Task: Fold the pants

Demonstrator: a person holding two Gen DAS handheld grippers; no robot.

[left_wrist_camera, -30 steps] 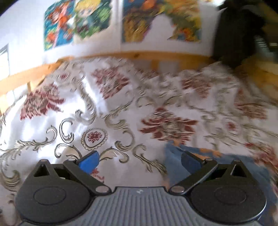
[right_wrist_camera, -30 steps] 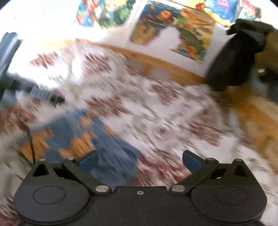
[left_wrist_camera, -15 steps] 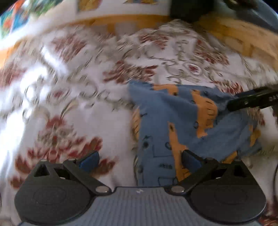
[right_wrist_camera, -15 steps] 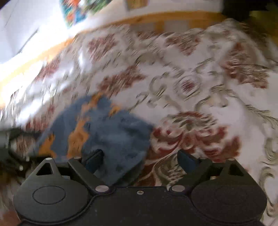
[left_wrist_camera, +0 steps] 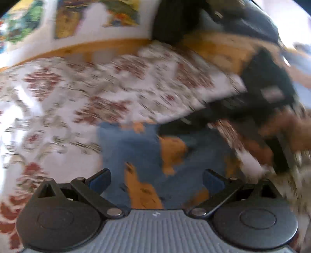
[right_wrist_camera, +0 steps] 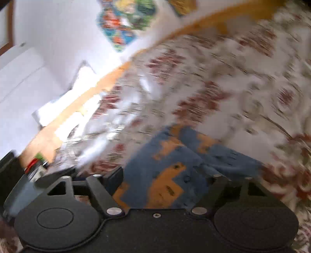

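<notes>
So the pants [left_wrist_camera: 147, 155] here are a small blue pair with orange blocky prints, lying bunched on a bed covered by a white bedspread [left_wrist_camera: 58, 101] with red floral patterns, wooden bed frame [left_wrist_camera: 93, 48] along the far edge and some colourful posters [left_wrist_camera: 93, 17] on the wall behind. Both views are pretty motion-blurred, so take the fine detail with a pinch of salt. The left gripper [left_wrist_camera: 155, 180] sits low over the near edge of the fabric with its jaws spread wide, nothing between them, just blue cloth showing in the gap. The right gripper [right_wrist_camera: 167, 181] is also spread wide and right down at the pants [right_wrist_camera: 175, 165]; cloth lies between its fingers, and I can't make out its right fingertip against the fabric, but nothing looks pinched. In the left view you can see the other gripper's dark body and the person's hand [left_wrist_camera: 295, 128] coming in from the right, close to the far side of the garment. My read: this is the reach-in step, both tools lining up on the pants, no grab made, and the garment looks rumpled rather than laid flat. Next move probably needs each gripper to settle on a clear edge or corner, close on 1 layer stack cleanly, then pull the cloth out flat before any fold makes sense.
</notes>
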